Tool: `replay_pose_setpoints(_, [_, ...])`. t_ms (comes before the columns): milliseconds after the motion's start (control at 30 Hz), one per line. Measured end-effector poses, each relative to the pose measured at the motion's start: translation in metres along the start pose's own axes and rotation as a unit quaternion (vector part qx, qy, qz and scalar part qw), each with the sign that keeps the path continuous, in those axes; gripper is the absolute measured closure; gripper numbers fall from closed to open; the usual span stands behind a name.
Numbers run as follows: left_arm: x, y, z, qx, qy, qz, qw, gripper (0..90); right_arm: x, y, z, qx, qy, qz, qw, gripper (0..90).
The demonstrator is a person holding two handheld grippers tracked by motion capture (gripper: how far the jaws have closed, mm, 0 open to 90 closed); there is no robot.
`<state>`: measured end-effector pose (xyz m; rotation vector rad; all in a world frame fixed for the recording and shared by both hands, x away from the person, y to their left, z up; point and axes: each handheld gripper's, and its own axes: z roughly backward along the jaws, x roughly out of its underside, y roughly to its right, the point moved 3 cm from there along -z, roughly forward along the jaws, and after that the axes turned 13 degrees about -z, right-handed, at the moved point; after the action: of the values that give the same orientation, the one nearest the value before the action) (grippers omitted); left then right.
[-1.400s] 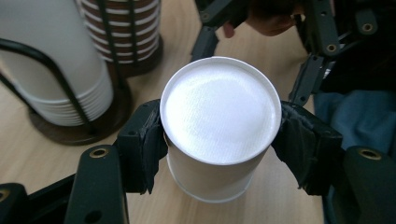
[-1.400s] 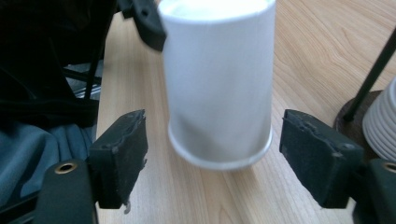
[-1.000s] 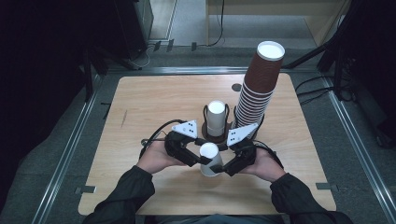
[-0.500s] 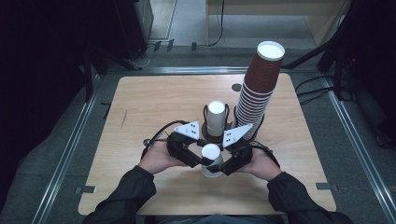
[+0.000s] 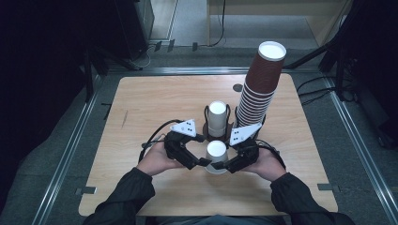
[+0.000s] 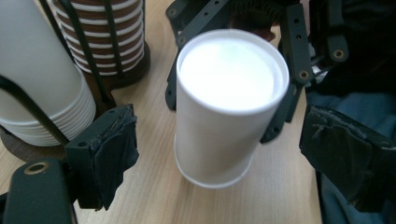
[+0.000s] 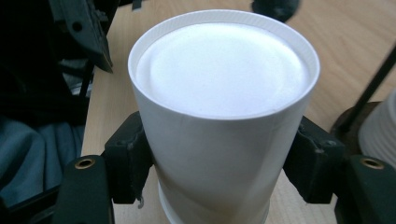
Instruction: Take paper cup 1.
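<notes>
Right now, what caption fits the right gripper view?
Right tool clamps an upside-down white cup on the wooden table.

A tall stack of brown paper cups [image 5: 260,84] leaned in a dark wire holder [image 5: 257,123] toward the far right of the wooden table [image 5: 155,98]. Just left of it, a shorter stack of white cups [image 5: 217,117] stood upside down in a similar holder. A small dark hole [image 5: 238,87] marked the tabletop behind them.
</notes>
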<state>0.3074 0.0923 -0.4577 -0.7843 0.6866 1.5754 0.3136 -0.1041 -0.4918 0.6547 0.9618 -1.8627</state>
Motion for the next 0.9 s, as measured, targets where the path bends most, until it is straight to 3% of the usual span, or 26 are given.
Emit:
replay_pose_setpoints(200, [0.011,0.000,0.003,-0.003,0.005,0.024,0.9997,9.1,0.002,0.002,0.011,-0.002,0.031,-0.009,0.9995,31.6])
replay_pose_setpoints(333, [0.016,0.000,0.000,0.002,0.008,0.043,0.9990,1.8,0.004,0.001,0.017,-0.007,0.054,-0.020,0.9983,31.6])
replay_pose_setpoints(667, [0.024,0.001,-0.022,0.006,-0.011,0.039,0.9992,1.9,-0.001,0.000,0.022,-0.025,0.110,-0.029,0.9932,31.6])
replay_pose_setpoints(900, [0.022,0.002,-0.025,0.007,0.013,0.037,0.9992,4.7,-0.003,-0.002,0.018,-0.035,0.121,-0.031,0.9916,31.6])
